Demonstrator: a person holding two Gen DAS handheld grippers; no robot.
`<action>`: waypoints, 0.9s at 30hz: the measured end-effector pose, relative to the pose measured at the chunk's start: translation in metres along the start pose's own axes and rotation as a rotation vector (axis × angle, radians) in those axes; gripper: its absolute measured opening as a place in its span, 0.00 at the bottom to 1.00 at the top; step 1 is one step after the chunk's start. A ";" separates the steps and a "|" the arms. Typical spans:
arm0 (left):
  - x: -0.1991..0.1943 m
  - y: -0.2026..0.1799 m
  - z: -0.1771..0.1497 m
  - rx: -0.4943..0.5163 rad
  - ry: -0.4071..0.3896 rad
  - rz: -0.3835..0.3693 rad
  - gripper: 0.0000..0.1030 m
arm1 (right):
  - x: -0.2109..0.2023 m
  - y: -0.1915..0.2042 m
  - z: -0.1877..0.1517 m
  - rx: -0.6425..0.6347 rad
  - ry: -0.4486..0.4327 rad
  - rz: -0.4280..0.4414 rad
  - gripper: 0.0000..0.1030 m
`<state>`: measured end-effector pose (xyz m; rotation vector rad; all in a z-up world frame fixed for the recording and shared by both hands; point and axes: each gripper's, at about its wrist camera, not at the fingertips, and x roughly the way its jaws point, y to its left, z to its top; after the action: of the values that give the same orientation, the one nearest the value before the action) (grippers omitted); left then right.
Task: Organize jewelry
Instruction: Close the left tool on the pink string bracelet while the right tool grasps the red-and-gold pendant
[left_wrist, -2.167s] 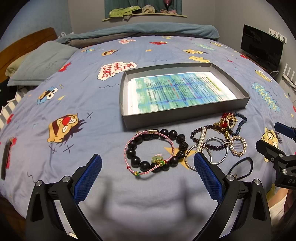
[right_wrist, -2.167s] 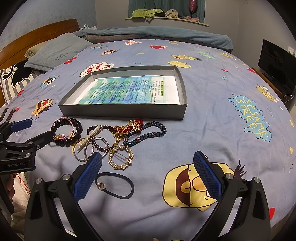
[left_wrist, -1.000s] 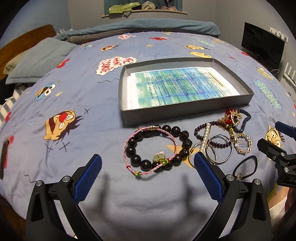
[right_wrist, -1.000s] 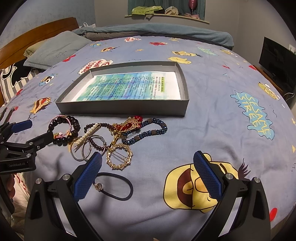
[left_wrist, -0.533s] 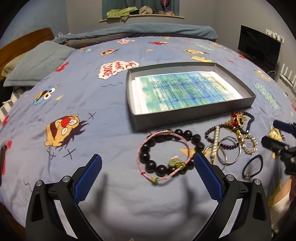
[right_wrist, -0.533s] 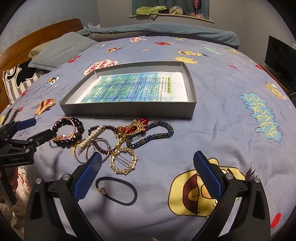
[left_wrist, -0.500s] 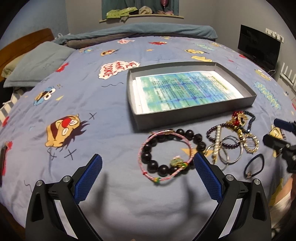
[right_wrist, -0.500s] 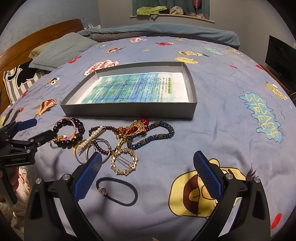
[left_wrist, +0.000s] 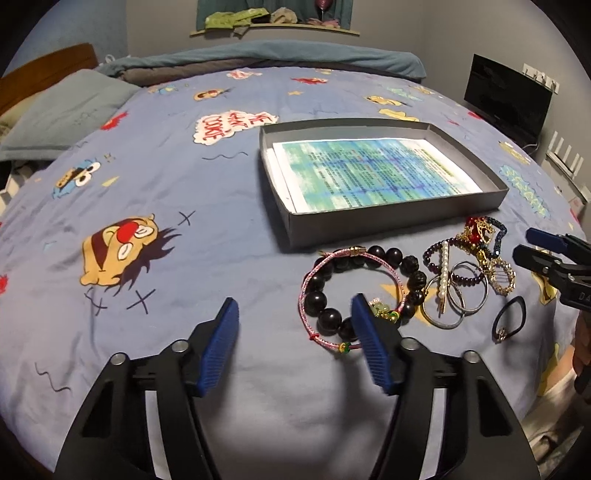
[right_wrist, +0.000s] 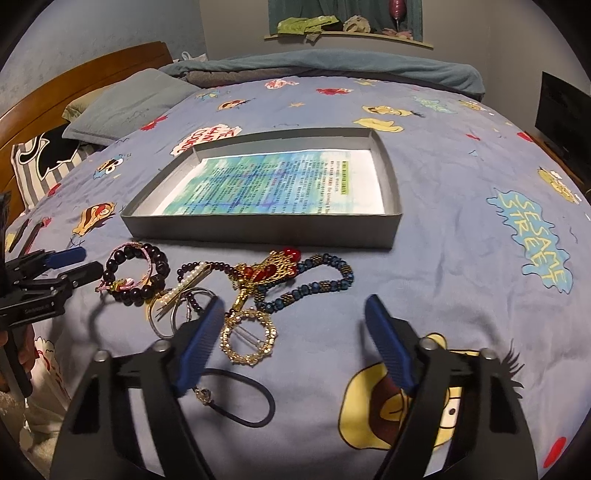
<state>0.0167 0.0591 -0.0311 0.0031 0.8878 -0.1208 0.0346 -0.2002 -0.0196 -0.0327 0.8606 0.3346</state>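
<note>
Blue cartoon bedspread (left_wrist: 155, 177); jewelry heaped along near wall of grey tray (left_wrist: 384, 221).

Left gripper (left_wrist: 295, 341): jaws apart, empty; black bead bracelet (left_wrist: 364, 290) lies flat just right of its centreline, right pad overlapping it in view. Right gripper (right_wrist: 295, 339): jaws apart, empty; gold ring brooch (right_wrist: 248, 338) sits between them, toward the left pad. Left likely nearer bracelet; tray straight beyond.

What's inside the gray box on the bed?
Inside the gray box lies a printed paper sheet with blue-green colors and text. It covers almost the whole bottom, so anything under it is hidden. No jewelry is in the box.
</note>
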 end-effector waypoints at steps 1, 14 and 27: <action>0.001 0.000 0.000 0.004 0.000 -0.005 0.56 | 0.001 0.001 0.000 0.000 0.002 0.006 0.65; 0.007 -0.006 0.012 0.039 -0.015 -0.038 0.31 | 0.017 0.008 0.015 0.010 -0.001 0.010 0.44; 0.025 0.000 0.020 0.010 0.028 -0.095 0.31 | 0.038 0.012 0.017 0.004 0.031 0.002 0.21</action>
<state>0.0474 0.0557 -0.0379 -0.0282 0.9154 -0.2144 0.0661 -0.1756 -0.0355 -0.0337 0.8915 0.3346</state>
